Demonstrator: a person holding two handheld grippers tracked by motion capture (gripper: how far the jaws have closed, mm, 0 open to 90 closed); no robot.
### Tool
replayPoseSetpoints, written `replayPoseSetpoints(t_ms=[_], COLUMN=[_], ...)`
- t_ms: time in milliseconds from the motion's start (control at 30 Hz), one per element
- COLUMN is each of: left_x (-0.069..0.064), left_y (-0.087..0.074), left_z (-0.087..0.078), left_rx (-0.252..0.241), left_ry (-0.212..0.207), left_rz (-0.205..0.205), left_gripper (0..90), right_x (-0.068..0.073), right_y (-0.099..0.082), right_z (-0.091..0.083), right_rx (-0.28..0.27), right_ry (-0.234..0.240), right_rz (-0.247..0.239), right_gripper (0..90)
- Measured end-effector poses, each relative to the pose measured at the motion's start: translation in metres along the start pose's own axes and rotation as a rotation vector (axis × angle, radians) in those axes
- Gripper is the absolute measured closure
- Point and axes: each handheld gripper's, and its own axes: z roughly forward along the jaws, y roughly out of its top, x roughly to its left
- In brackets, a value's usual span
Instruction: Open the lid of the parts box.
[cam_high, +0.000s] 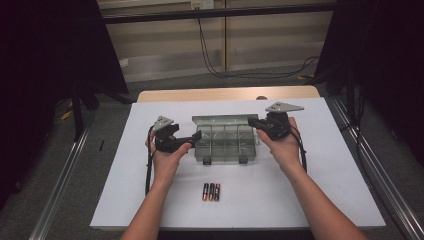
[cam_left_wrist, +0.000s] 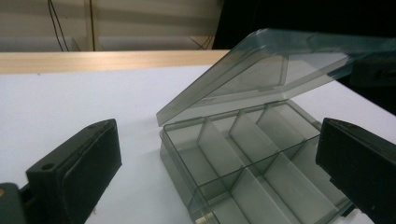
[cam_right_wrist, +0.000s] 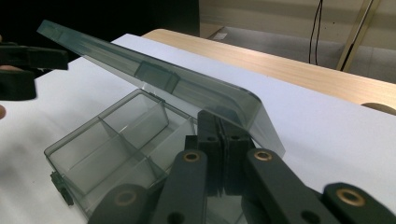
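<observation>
The right tool (cam_right_wrist: 223, 154) has its jaws pressed together under the corner of the raised lid (cam_right_wrist: 154, 77), propping it up. The left tool (cam_left_wrist: 210, 177) stands spread wide around the near end of the clear compartment box (cam_high: 225, 142), pads clear of it. The box sits mid-tabletop (cam_high: 320, 175), three batteries (cam_high: 211, 191) lying nearer the person.

Both forearms are bare, with no sleeves visible. Left gripper (cam_high: 196, 136): black body, grey three-cornered plate on top, black cable trailing alongside the forearm. Its jaws are thick black blocks with flat pads and a small round hole in one top face. Right gripper (cam_high: 251, 121): same black build and grey plate; black linkage bars with brass-coloured pivot bushings.
</observation>
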Motion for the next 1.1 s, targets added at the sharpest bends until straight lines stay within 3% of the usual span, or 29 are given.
replayPoseSetpoints(t_ms=[100,200,300,633,767,1100], left_x=[0.004,0.007,0.009,0.007,0.006,0.004], left_y=[0.004,0.008,0.014,0.024,0.026,0.03], left_z=[0.008,0.015,0.02,0.028,0.03,0.033], left_rx=[0.037,0.047,0.044,0.036,0.022,0.02], left_ry=[0.03,0.037,0.071,0.073,0.089,0.105], left_rz=[0.002,0.011,0.025,0.085,0.083,0.106], left_gripper=[5.1,12.6,23.0,56.4,70.1,82.3], right_x=[-0.002,-0.005,-0.007,-0.013,-0.014,-0.018], right_y=[0.004,0.005,0.007,0.012,0.016,0.017], right_z=[0.002,0.003,0.004,0.009,0.01,0.007], right_rx=[0.001,-0.002,-0.002,-0.003,-0.002,-0.005], right_ry=[-0.007,-0.012,-0.011,-0.02,-0.025,-0.014], right_rz=[-0.001,0.0,0.008,0.009,0.003,-0.003], right_gripper=[89.3,89.5,89.8,89.8,89.5,85.0])
